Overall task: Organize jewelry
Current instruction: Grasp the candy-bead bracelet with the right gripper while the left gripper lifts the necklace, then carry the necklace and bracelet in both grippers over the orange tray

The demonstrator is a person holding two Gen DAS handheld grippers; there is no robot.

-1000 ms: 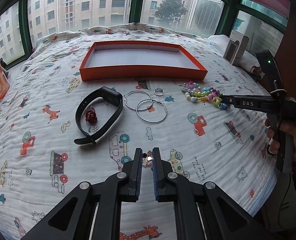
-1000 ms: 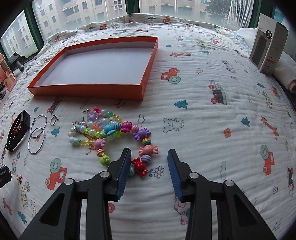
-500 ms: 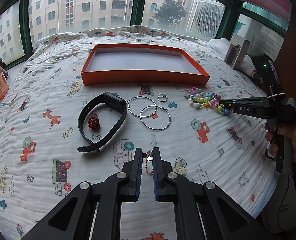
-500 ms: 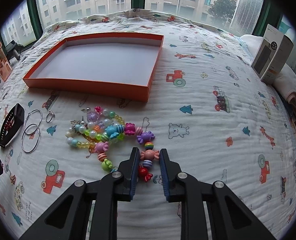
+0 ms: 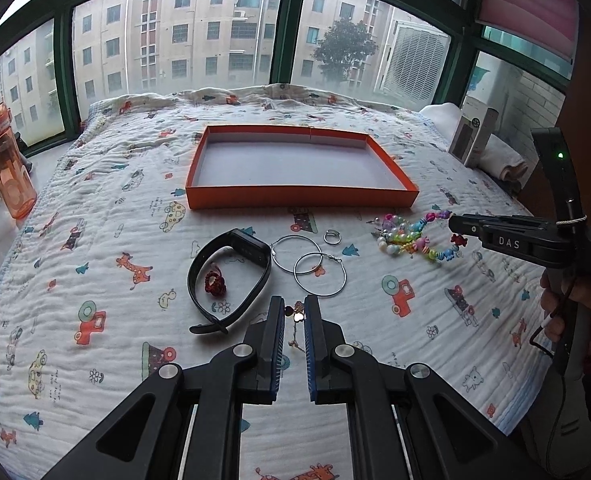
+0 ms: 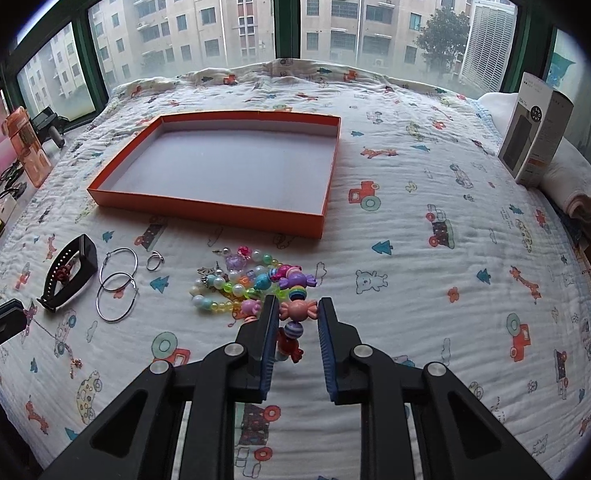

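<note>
The left hand-held gripper (image 5: 294,316) pinched a thin gold chain (image 5: 295,332), and the right hand-held gripper (image 6: 298,314) pinched a bright candy-bead string (image 6: 255,280) partly on the cartoon-print bed (image 6: 435,280), probably to carry both into the empty flat orange box (image 6: 211,206).

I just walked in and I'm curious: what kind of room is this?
Probably a bedroom in a flat: a bed under a quilt printed with cartoon animals and cars, wide windows facing apartment blocks, and jewelry beside an orange tray.
</note>
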